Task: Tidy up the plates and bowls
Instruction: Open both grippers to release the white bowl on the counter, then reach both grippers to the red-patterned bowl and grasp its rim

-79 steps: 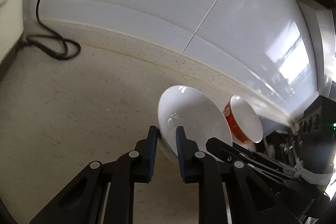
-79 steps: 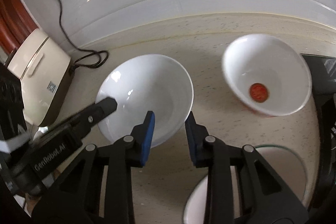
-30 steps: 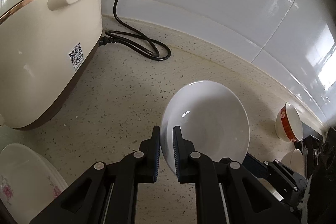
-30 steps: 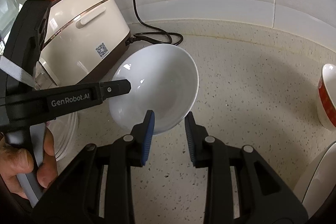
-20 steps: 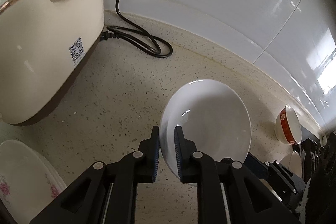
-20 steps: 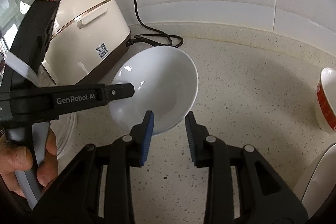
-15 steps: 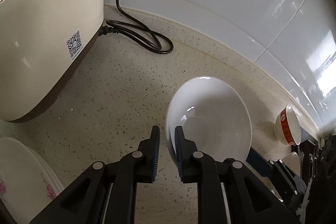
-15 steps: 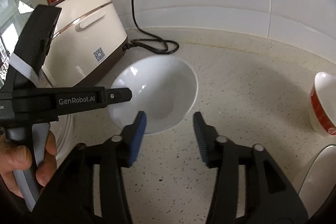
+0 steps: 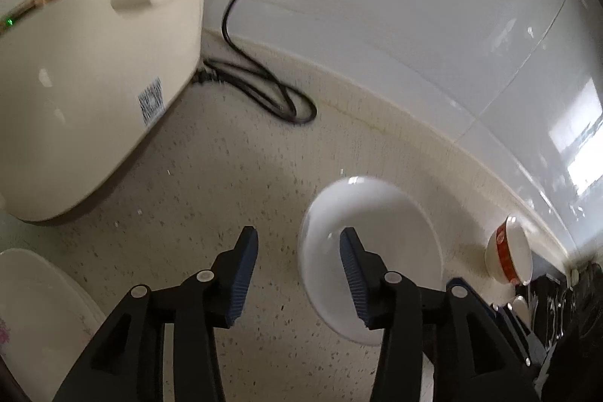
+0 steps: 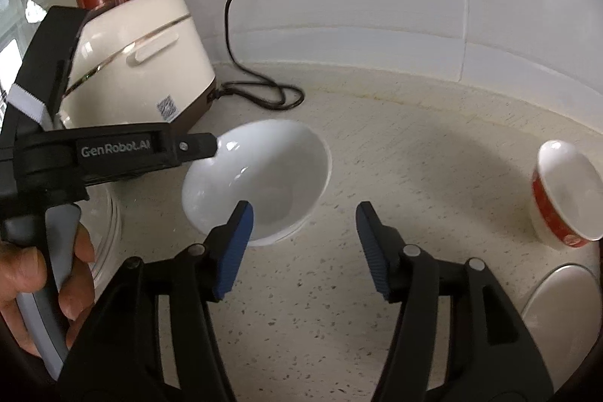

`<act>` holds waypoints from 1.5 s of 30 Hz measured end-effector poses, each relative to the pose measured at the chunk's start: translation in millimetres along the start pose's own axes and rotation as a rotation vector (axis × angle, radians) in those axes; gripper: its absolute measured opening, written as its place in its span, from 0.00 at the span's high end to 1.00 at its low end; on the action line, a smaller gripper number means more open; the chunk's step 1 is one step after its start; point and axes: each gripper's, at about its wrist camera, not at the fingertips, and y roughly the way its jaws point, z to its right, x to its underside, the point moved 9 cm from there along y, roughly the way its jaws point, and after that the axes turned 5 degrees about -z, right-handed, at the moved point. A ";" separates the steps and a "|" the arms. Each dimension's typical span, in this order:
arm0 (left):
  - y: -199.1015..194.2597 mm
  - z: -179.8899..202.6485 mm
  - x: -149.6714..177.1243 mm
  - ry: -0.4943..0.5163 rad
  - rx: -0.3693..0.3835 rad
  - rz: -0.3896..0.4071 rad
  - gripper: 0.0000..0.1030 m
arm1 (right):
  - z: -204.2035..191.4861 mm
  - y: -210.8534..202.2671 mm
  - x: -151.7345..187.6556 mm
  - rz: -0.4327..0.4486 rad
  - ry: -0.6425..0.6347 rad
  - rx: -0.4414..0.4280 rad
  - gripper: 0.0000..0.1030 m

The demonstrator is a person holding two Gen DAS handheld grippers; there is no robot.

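One white bowl (image 10: 260, 176) now rests on the counter (image 10: 395, 183) beside the rice cooker (image 10: 150, 63); the red-banded bowl (image 10: 561, 191), far right, awaits sorting. Both tongs, left (image 9: 297, 274) and right (image 10: 303, 243), pinched its rim a second ago; now they are opening, gripping nothing.

White bowl (image 9: 371, 262): upright on the speckled countertop (image 9: 233, 176), centre right. Left gripper (image 9: 299, 275): near edge, jaws opening; left pad clear of the bowl, right pad in front of its inner side, contact unclear. Cream rice cooker (image 9: 86, 63): far left, gold band. Black cord (image 9: 264, 89): coiled beside it, against the white wall tiles (image 9: 414, 25). Red-banded bowl (image 9: 508, 259): far right. Floral plate (image 9: 34, 319): near left.
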 end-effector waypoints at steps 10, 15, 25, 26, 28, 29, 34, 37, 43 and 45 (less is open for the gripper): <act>-56.5 29.2 -24.1 0.037 0.058 0.306 0.30 | 54.9 -53.6 -28.0 0.181 0.137 0.158 0.20; -71.1 58.1 -25.5 0.095 0.140 0.395 0.25 | 89.6 -66.6 -29.2 0.180 0.239 0.190 0.19; -27.0 139.0 -1.2 0.229 0.308 0.238 0.20 | 168.1 -98.0 -25.7 0.161 0.408 0.274 0.16; -20.2 148.1 2.5 0.242 0.323 0.207 0.20 | 172.7 -97.7 -24.8 0.150 0.413 0.279 0.16; -8.3 158.3 7.2 0.235 0.347 0.142 0.19 | 185.4 -95.5 -22.2 0.121 0.431 0.307 0.16; -5.8 162.8 10.7 0.232 0.355 0.121 0.19 | 195.4 -99.1 -15.6 0.095 0.442 0.322 0.16; -3.2 180.4 17.7 0.179 0.466 0.086 0.17 | 226.1 -92.2 7.0 -0.027 0.469 0.373 0.16; -5.3 196.7 26.9 0.190 0.536 0.072 0.17 | 238.4 -86.7 19.5 -0.086 0.491 0.361 0.16; 19.6 214.8 50.6 0.197 0.615 -0.051 0.17 | 248.6 -80.0 28.0 -0.108 0.515 0.306 0.16; 25.8 212.7 53.0 0.174 0.618 -0.074 0.22 | 250.7 -76.0 29.0 -0.110 0.528 0.287 0.17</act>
